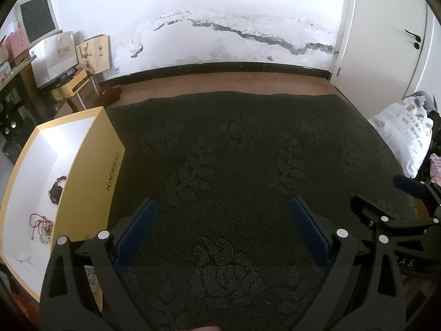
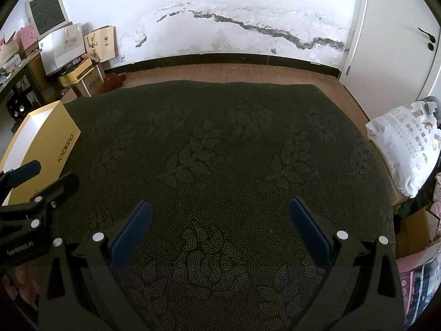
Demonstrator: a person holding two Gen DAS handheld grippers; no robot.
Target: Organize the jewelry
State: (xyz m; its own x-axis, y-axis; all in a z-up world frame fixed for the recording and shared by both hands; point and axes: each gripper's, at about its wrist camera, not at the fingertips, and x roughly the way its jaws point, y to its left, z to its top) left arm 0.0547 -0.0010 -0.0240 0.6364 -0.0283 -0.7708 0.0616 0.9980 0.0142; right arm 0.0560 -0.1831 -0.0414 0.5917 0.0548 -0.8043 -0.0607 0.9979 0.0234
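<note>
Your left claw (image 1: 222, 215) is spread wide, its blue pads (image 1: 137, 231) well apart over the dark patterned mat (image 1: 234, 151) with nothing between them. To your left sits a yellow box (image 1: 91, 171), white inside and open at the top. In it lie a dark beaded bracelet (image 1: 56, 190) and, nearer you, a red cord piece (image 1: 40, 224) tangled with small pale beads. At your right edge the right claw (image 1: 386, 207) reaches in over the mat; you cannot tell how its fingers stand. A white printed bag (image 1: 405, 135) sits beyond the mat's right edge.
</note>
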